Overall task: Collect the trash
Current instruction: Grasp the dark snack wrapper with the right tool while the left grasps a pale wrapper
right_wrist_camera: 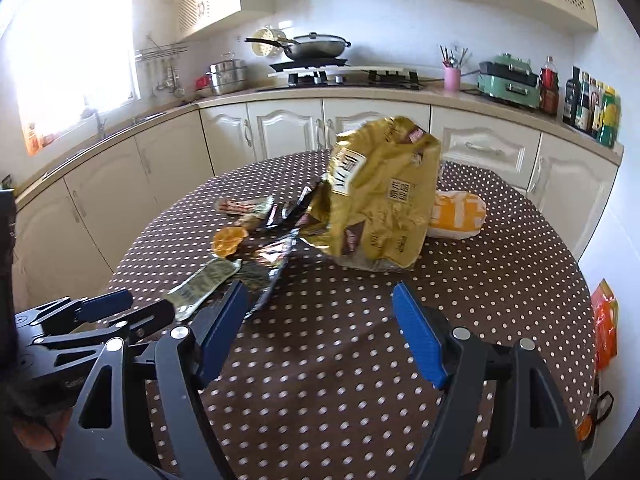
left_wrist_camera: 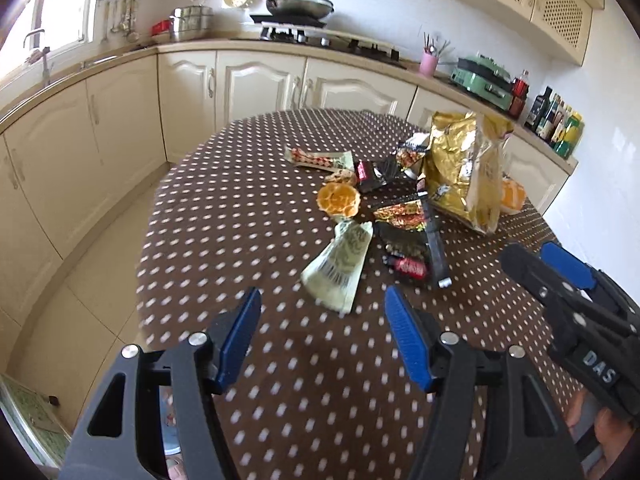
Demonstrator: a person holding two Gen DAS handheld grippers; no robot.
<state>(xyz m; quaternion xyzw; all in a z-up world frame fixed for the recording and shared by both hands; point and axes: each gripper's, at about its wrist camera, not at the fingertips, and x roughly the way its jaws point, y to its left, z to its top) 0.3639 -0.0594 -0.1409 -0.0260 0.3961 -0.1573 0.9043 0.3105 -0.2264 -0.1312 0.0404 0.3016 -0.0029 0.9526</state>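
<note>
Now both tongs, left [left_wrist_camera: 322,308] and right [right_wrist_camera: 316,300], wide apart, empty, above the dotted table [left_wrist_camera: 240,220], near wrappers [left_wrist_camera: 340,268].

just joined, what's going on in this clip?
A person holds a hand-held gripper in each hand over a polka-dot table littered with trash. Both the left hand-held gripper and the right hand-held gripper are open and empty, hovering short of the pile. Nearest the left one lies a pale green wrapper; ahead of the right one stands a crumpled gold bag. An orange peel and dark snack wrappers sit between. Nothing has been picked up at this moment.
</note>
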